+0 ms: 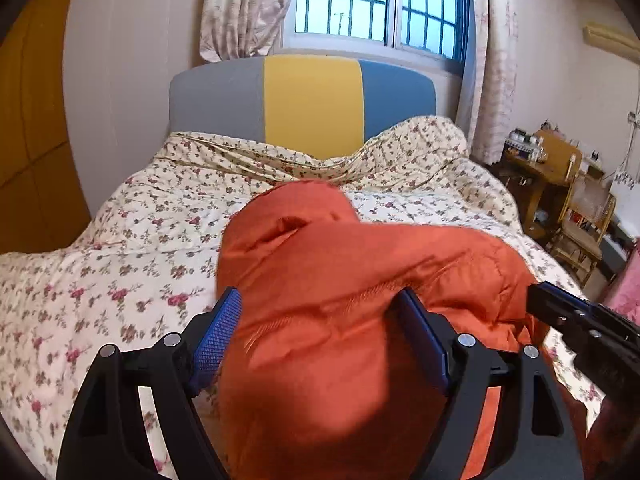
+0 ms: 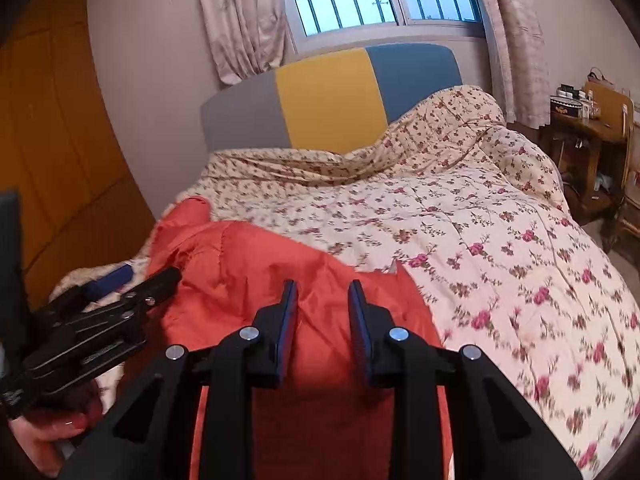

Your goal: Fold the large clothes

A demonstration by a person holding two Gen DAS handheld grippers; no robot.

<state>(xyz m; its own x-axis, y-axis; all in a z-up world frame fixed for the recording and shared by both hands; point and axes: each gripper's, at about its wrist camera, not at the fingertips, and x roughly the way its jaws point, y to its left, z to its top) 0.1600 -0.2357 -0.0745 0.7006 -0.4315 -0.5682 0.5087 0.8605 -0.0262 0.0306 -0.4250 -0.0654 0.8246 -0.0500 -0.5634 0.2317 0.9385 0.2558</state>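
Observation:
An orange padded jacket (image 1: pixel 340 280) lies bunched on the floral bedspread (image 1: pixel 120 272). My left gripper (image 1: pixel 320 320) is open, its blue-padded fingers (image 1: pixel 218 332) wide apart on either side of a thick fold of the jacket. My right gripper (image 2: pixel 322 312) sits over the jacket (image 2: pixel 248 280) with its jaws partly apart and jacket fabric between them; whether they pinch it is unclear. The right gripper also shows at the right edge of the left wrist view (image 1: pixel 576 320), and the left gripper at the left of the right wrist view (image 2: pixel 100 320).
The bed has a grey, yellow and blue headboard (image 1: pixel 304 100) under a barred window (image 1: pixel 380 0) with curtains. A wooden wardrobe (image 2: pixel 52 140) stands left of the bed. A cluttered wooden desk and chair (image 1: pixel 560 184) stand to the right.

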